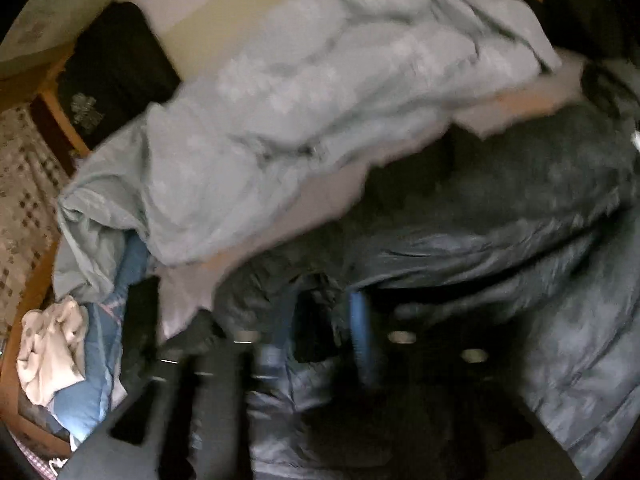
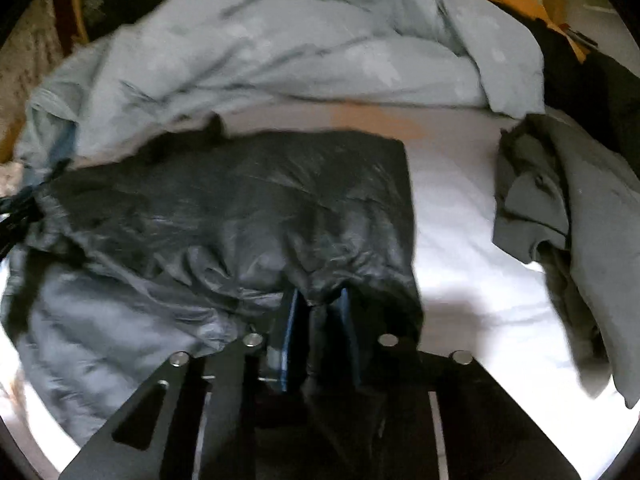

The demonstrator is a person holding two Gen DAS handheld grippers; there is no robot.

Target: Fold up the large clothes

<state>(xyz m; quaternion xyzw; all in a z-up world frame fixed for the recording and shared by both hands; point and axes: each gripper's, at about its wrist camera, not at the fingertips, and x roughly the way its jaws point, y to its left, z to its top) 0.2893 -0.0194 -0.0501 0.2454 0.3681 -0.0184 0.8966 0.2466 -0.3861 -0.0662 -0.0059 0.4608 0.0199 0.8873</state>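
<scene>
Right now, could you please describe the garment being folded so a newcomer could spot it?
On the white bed, before the heaped pale blue duvet, lies a dark puffer jacket. Unlike the matte grey top to its right, it is shiny and quilted.

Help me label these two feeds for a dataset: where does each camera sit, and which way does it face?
Left wrist: rides the left gripper, facing forward and down over the bed; its jaws pinch the dark puffer jacket.
Right wrist: rides the right gripper, facing across the white sheet; its jaws pinch the jacket's edge; a grey garment lies to the right.
Shared: jacket, pale blue duvet.
</scene>
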